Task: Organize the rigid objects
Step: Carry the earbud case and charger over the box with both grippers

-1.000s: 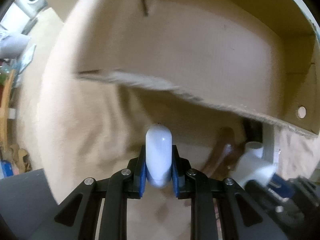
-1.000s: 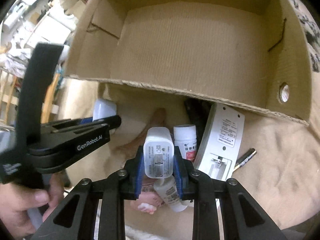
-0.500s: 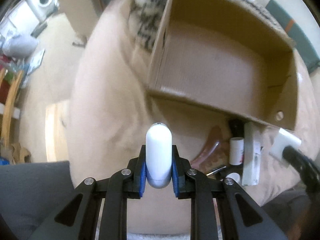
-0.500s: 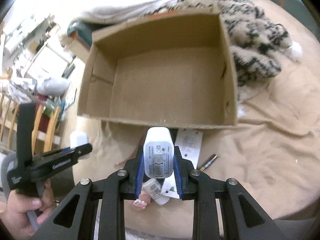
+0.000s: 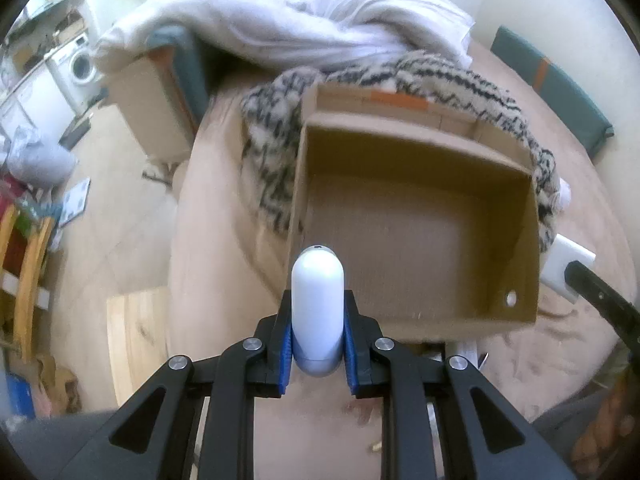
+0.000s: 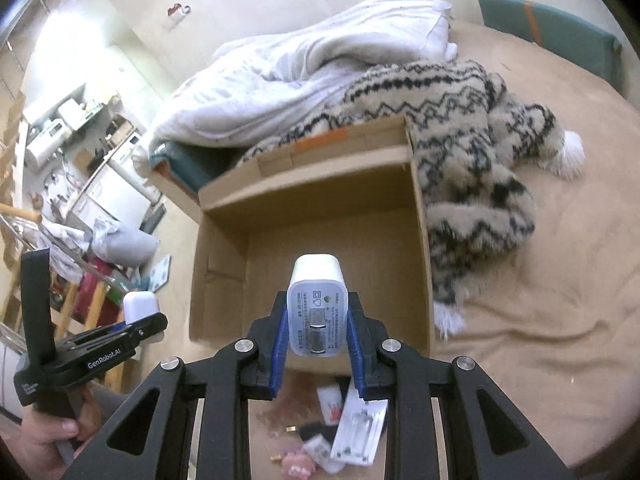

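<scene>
An open cardboard box [image 5: 416, 240] lies on a beige bed; it also shows in the right wrist view [image 6: 320, 232], and its inside is bare. My left gripper [image 5: 318, 344] is shut on a white rounded case [image 5: 318, 304], held high over the box's near left corner. My right gripper [image 6: 318, 344] is shut on a white USB charger [image 6: 318, 308], held high over the box's near edge. The left gripper and its case [image 6: 140, 306] show at the left of the right wrist view. The charger [image 5: 568, 270] shows at the right of the left wrist view.
Small loose items lie on the bed below the box's near edge: a white remote [image 6: 360, 428], a small bottle [image 6: 330, 400], a pink object [image 6: 296, 468]. A patterned fleece blanket [image 6: 472, 168] and a white duvet [image 6: 304, 76] lie behind the box. The floor is at the left.
Both grippers have risen well above the bed with their objects still held. The box now appears smaller and farther below, and the loose items have dropped to the bottom of the views.
</scene>
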The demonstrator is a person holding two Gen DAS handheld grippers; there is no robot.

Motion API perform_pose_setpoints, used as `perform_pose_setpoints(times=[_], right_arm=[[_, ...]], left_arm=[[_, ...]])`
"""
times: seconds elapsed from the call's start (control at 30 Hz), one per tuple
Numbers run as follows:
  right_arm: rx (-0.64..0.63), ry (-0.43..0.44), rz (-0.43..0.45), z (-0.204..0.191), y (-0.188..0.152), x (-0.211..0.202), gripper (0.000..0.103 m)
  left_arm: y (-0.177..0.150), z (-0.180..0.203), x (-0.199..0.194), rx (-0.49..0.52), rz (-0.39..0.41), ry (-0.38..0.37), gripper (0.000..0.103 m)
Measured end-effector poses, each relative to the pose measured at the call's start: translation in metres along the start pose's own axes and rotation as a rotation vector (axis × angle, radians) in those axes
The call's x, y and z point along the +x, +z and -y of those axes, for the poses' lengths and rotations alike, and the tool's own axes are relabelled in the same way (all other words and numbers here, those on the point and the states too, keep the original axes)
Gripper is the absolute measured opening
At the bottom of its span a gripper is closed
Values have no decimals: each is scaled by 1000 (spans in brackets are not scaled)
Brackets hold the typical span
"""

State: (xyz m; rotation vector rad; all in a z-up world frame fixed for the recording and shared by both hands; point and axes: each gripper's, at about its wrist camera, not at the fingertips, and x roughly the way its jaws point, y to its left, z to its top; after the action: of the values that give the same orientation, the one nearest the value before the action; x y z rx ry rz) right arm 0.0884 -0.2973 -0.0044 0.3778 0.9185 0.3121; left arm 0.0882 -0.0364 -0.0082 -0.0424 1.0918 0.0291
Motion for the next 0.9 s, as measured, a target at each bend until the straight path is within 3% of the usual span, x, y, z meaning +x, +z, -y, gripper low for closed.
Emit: perform_pose_setpoints(times=[0.33, 0.6, 0.9], right_arm=[[-20, -36, -76, 8, 35, 56, 28], [-53, -91, -211, 9, 12, 107, 28], [-58, -112, -324, 11, -7, 137, 28]], left_arm=[[37, 26, 44, 34, -26, -22, 19], [32, 41, 88, 76, -61, -43, 19], [23, 55, 101, 149, -56, -23, 19]])
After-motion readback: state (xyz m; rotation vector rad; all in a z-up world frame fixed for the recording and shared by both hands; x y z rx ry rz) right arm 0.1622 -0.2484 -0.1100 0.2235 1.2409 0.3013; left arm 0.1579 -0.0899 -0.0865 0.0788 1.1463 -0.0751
